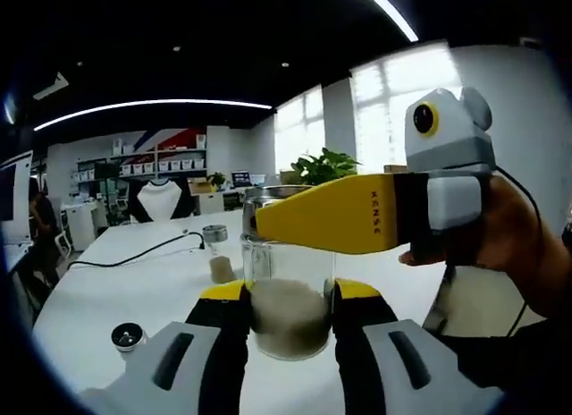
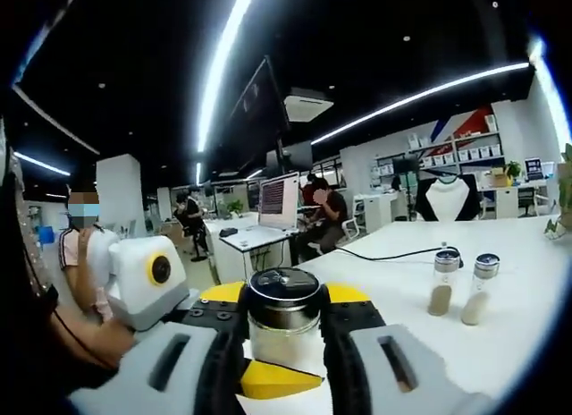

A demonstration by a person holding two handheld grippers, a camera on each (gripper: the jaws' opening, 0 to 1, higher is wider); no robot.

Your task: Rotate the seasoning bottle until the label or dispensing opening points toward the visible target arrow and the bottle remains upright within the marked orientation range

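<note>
Between the left gripper (image 1: 290,299) jaws stands the bottle (image 1: 288,303), upright on the white table (image 1: 107,294), its glass base clamped from both sides. Higher up, the right gripper (image 2: 284,318) clasps the metal cap (image 2: 283,292) — so both hold one vertical axis, and any turn runs about it. No arrow can be made out. Beyond, two shakers (image 2: 460,288) and a loose lid (image 1: 127,335) stand well apart — open room all round.
</note>
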